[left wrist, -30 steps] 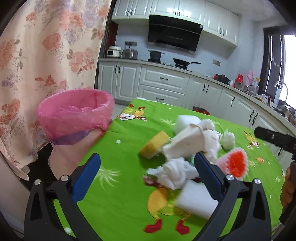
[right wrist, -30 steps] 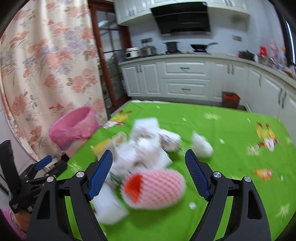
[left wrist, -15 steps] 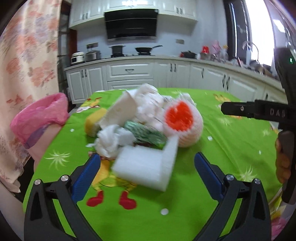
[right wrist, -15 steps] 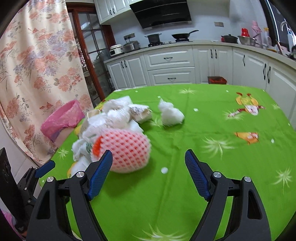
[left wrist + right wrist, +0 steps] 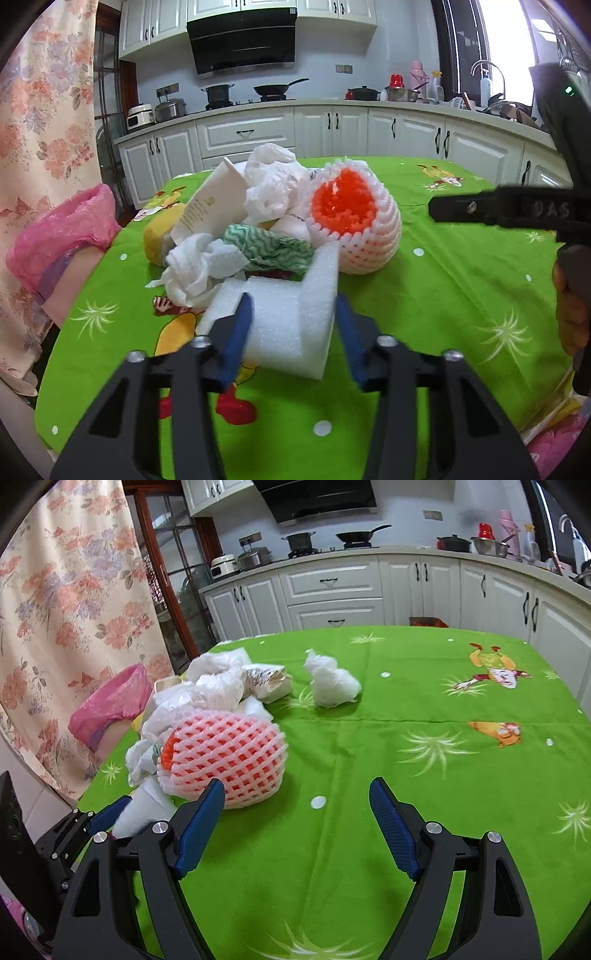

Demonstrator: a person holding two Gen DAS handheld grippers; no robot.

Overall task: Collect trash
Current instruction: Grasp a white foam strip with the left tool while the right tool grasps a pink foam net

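Note:
A pile of trash lies on the green tablecloth (image 5: 443, 295): a white foam block (image 5: 288, 332), crumpled tissue (image 5: 199, 269), a green cloth (image 5: 269, 251), a white tube (image 5: 214, 206), a yellow sponge (image 5: 157, 240) and a red-and-white foam net (image 5: 354, 221). My left gripper (image 5: 292, 297) is closing, with the foam block between its blue pads, and both pads touch it. My right gripper (image 5: 295, 782) stands open over bare cloth, with the foam net (image 5: 221, 753) just left of its left finger. A separate tissue wad (image 5: 332, 683) lies farther back.
A bin lined with a pink bag (image 5: 62, 236) stands off the table's left edge, beside a floral curtain (image 5: 37, 129). In the left wrist view, the right gripper's black body (image 5: 498, 210) and the hand (image 5: 569, 314) holding it are at the right. White kitchen cabinets (image 5: 332, 590) line the back.
My left gripper has come down close to the pile and its jaws have narrowed from wide open onto the foam block. My right gripper has sunk toward the cloth beside the foam net.

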